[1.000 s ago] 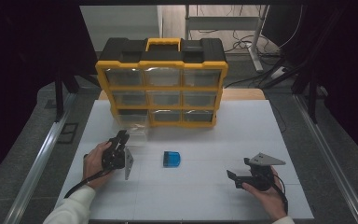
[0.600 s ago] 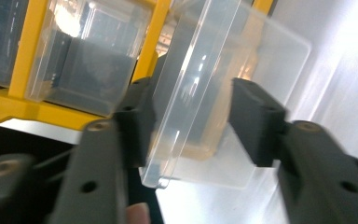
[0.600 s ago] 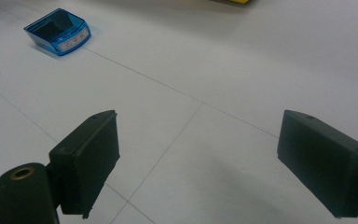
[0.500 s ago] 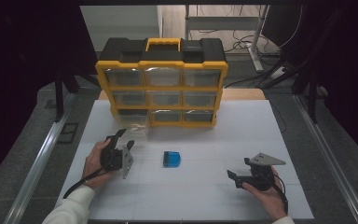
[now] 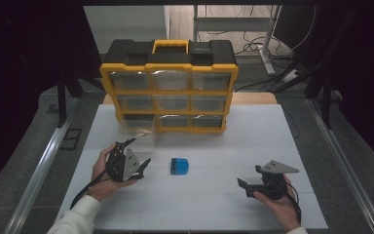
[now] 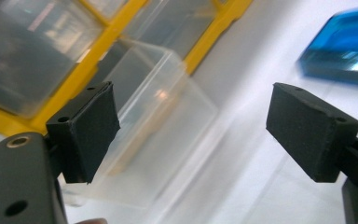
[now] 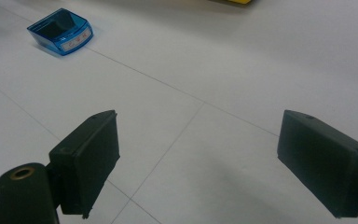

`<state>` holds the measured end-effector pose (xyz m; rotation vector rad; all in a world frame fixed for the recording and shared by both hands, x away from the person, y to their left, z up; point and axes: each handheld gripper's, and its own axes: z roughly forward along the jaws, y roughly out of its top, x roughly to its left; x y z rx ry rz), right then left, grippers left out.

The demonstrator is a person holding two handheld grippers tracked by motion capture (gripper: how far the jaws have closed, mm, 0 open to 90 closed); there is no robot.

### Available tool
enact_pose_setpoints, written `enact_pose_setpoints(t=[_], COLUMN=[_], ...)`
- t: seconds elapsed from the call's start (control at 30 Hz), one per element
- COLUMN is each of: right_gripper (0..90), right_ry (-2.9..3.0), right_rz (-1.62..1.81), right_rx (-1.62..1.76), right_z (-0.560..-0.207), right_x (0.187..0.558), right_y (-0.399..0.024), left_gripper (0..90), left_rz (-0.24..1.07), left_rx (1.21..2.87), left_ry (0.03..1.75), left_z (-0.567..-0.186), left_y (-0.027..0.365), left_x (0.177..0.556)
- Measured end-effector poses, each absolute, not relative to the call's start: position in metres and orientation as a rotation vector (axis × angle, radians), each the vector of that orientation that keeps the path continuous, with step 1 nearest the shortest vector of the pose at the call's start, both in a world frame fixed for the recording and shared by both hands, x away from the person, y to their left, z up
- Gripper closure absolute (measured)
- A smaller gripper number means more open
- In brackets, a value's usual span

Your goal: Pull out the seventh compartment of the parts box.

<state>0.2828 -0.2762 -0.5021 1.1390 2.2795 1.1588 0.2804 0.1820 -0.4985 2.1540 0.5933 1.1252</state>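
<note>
A yellow and black drawer organizer [image 5: 169, 92] stands at the back of the white table. Its bottom left clear drawer [image 5: 139, 127] is pulled out onto the table. A small blue box [image 5: 179, 166] lies in the middle. My left gripper [image 5: 137, 152] hovers just in front of the drawer; its jaws have just been opening and nothing is between them. Through the left gripper [image 6: 198, 133] I see the clear drawer [image 6: 168, 116] ahead and the blue box [image 6: 349, 46] at upper right. My right gripper [image 7: 200, 163] is open over bare table, with the blue box [image 7: 63, 31] far off.
The white table [image 5: 272, 136] has metal rails along both sides. The other drawers of the organizer [image 6: 214, 37] are pushed in. My right gripper [image 5: 249, 178] rests near the front right of the table.
The left gripper's jaws have spread wide and the hand has lifted slightly. The right hand, the blue box and the drawer have not moved.
</note>
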Motion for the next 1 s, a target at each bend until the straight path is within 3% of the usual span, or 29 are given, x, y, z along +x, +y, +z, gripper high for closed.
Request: enact_pose_setpoints(t=[0.57,1.0], right_gripper=[13.0,13.0], right_ry=[2.287,2.288], right_rz=[1.157,1.155], right_rx=[1.131,1.128], right_z=[-0.502,-0.502], right_x=[0.283,0.283], right_y=[-0.276,-0.276], left_gripper=[13.1,12.3], left_rz=[0.592,0.464], left_rx=[2.058,2.007], left_ry=[0.782,0.811], left_z=[-0.484,-0.48], left_y=[0.186,0.188], left_x=[0.288,0.29])
